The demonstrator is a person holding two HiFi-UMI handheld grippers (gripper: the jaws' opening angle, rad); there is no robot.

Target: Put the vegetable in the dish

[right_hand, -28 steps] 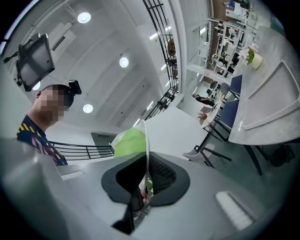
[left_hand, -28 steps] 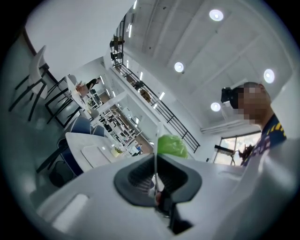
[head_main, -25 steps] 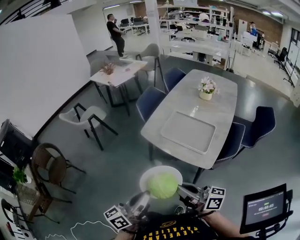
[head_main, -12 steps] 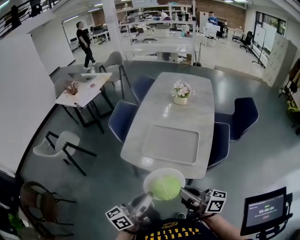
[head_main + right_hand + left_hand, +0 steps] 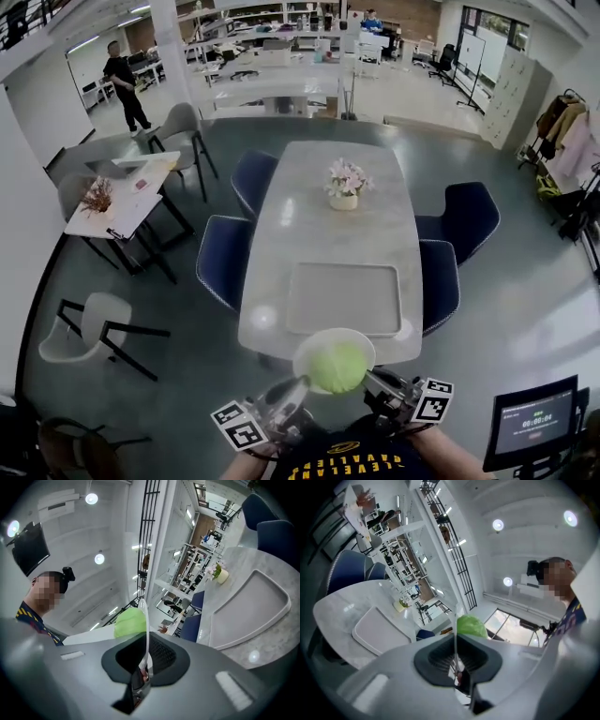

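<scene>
The person stands at the near end of the long worktop (image 5: 347, 225) and holds a white dish (image 5: 311, 341) up in the air with both tools. The left gripper (image 5: 292, 390) has its jaws pressed together on the dish's thin rim at one side. The right gripper (image 5: 375, 382) is clamped on the rim at the other side. The green vegetable (image 5: 337, 367), round and leafy, sits inside the dish between the two. Just beyond the dish, a pale rectangular tray (image 5: 342, 298) lies on the worktop. A pot of flowers (image 5: 344, 184) stands further along it.
</scene>
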